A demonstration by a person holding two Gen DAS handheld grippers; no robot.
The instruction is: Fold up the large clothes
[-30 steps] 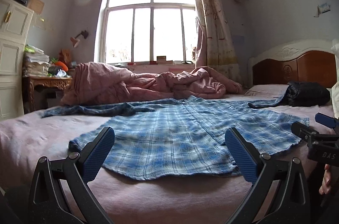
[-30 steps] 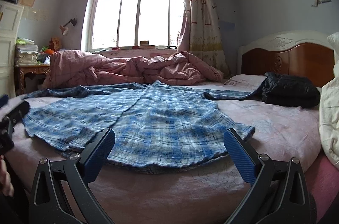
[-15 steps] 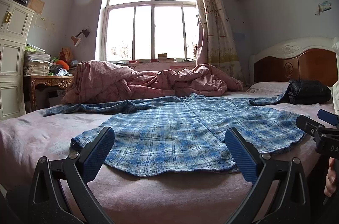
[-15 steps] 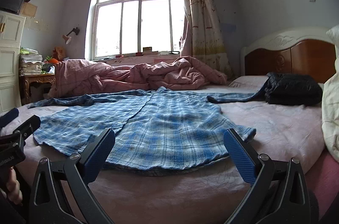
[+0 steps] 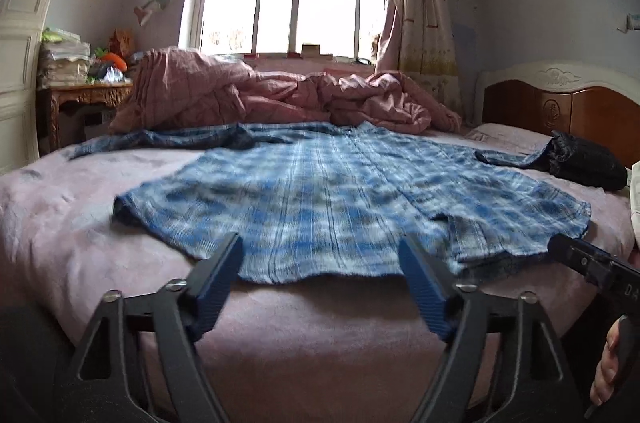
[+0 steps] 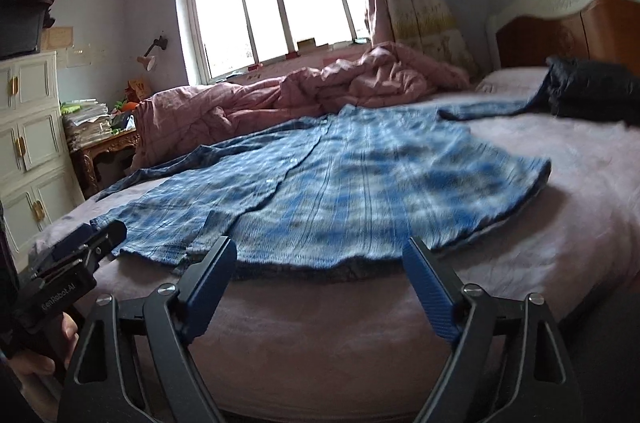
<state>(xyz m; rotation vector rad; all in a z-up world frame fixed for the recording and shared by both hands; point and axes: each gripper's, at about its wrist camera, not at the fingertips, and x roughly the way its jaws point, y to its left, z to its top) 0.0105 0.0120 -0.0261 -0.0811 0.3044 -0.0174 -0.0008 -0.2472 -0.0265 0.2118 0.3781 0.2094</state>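
Note:
A large blue plaid shirt (image 5: 340,199) lies spread flat on the pink bed (image 5: 60,223), sleeves stretched out to both sides. It also shows in the right wrist view (image 6: 360,191). My left gripper (image 5: 320,255) is open and empty, its tips just short of the shirt's near hem. My right gripper (image 6: 318,259) is open and empty, also at the near hem. The right gripper shows at the right edge of the left wrist view (image 5: 592,263). The left gripper shows at the left of the right wrist view (image 6: 80,255).
A crumpled pink duvet (image 5: 280,95) lies along the far side under the window. A folded black garment (image 5: 584,163) lies on the right sleeve's end by the wooden headboard (image 5: 568,111). A white cabinet (image 6: 24,151) and a cluttered side table (image 5: 80,95) stand left.
Both grippers have moved forward to the shirt's near hem. The right gripper's view has tilted and swung left. Both stay open.

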